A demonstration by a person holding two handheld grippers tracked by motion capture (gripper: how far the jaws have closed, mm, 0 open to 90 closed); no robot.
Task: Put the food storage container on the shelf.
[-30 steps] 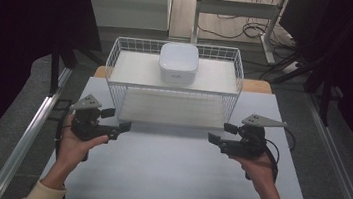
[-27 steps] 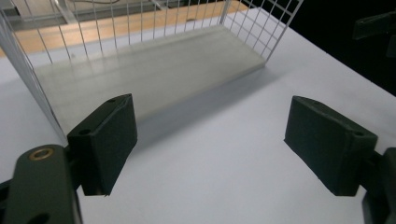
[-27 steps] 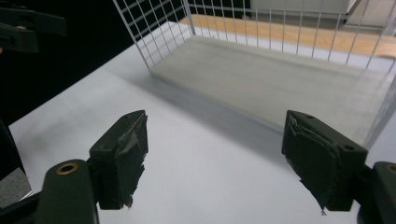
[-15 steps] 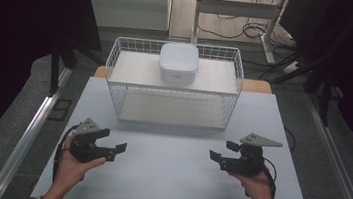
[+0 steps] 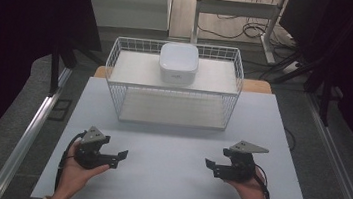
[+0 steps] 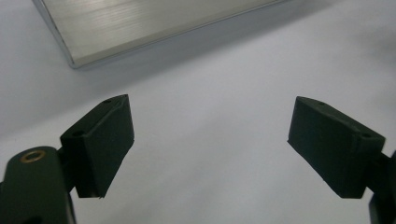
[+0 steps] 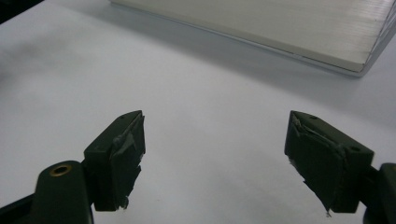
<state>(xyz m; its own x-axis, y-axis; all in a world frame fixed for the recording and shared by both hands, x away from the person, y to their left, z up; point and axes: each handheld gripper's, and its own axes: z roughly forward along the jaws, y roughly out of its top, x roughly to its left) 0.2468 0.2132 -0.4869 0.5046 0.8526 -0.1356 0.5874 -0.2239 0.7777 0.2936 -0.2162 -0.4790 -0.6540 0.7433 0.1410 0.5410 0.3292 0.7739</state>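
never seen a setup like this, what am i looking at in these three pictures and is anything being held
There is no robot arm here. A person holds a hand-held black claw tool in each hand at a white table. The wide picture comes from a camera above the person's side of the table: the left claw is on the left, the right claw on the right, tips pointing toward each other.

The other two pictures come from small cameras riding on each tool, looking along its two black jaws; they show the left claw and the right claw close up. Both are open over bare tabletop, holding nothing.

At the back of the table stands a white wire basket, with a white rounded square box in it.
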